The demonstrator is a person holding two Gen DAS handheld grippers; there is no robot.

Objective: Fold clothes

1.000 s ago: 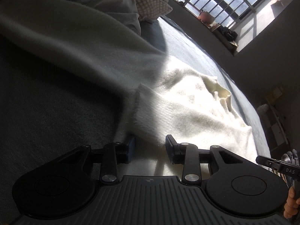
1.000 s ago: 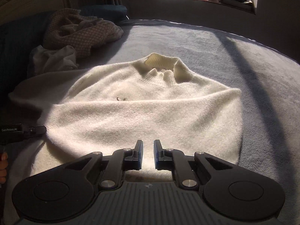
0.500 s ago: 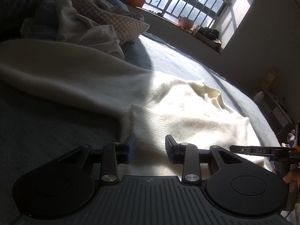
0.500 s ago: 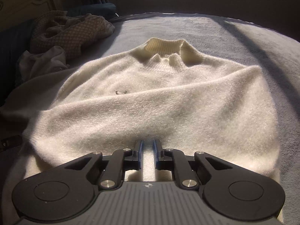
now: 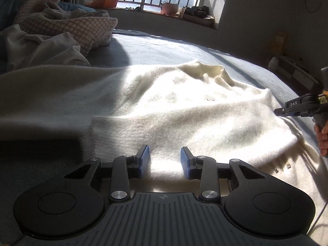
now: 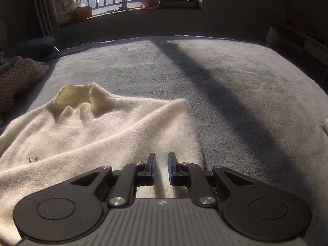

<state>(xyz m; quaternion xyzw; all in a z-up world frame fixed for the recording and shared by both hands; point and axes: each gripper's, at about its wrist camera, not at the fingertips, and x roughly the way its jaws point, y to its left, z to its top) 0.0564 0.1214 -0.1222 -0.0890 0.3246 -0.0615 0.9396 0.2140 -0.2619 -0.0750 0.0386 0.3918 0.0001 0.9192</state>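
The cream sweater (image 5: 184,110) lies front-up on the bed (image 6: 235,94), collar (image 6: 73,92) toward the far edge under the window, one long sleeve trailing off toward the left edge where the heap of other clothes (image 5: 61,26) sits.

Your left tongs (image 5: 165,160) stand apart with the hem fabric between the pads, but you can't tell from here whether they pinch it. Your right tongs (image 6: 162,169) are drawn close together over the sweater's right side edge, a thin strip of knit showing in the slot — likely nipped, though that is not certain.

Expect this knit to be soft, light and limp, fuzzy rather than slippery. It will likely sag and stretch wherever you lift it, and it won't hold a crease unaided. Take it at the firmer parts — the hem corners, the shoulder seams, the cuff — and bite through both layers so the back comes along. Lift low and drag little, as fuzz probably clings to the blanket.
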